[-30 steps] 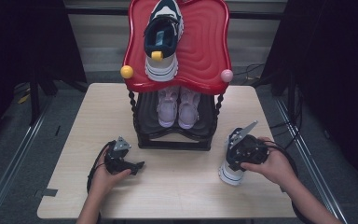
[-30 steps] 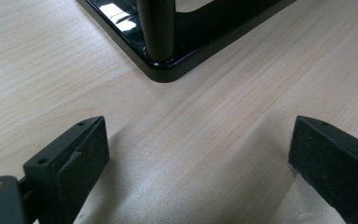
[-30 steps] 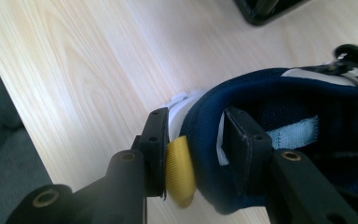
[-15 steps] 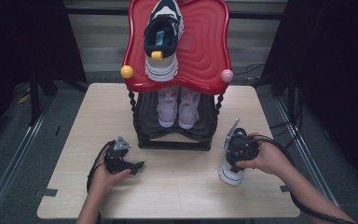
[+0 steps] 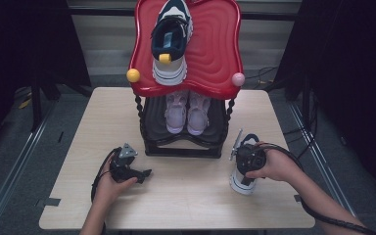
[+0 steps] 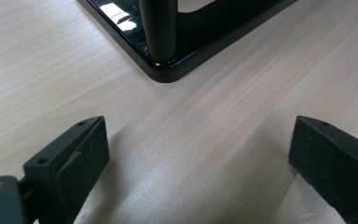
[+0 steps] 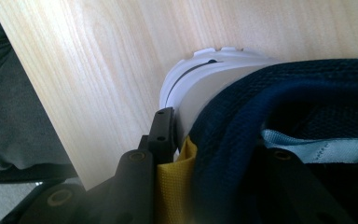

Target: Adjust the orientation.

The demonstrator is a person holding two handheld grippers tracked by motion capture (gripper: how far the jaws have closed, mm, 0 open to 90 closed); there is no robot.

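We are closing the right gripper (image 5: 241,172) on the heel collar of the navy sneaker (image 7: 270,102) near the table's (image 5: 186,196) right front corner, its jaws having just closed further; we should be seating them deep. The left gripper (image 6: 200,154) is idling wide open, holding nothing.

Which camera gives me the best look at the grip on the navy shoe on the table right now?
The right gripper view: the shoe's heel collar sits between the jaws of the right gripper, which have just been closing on it. The high view shows the shoe mostly under the hand.
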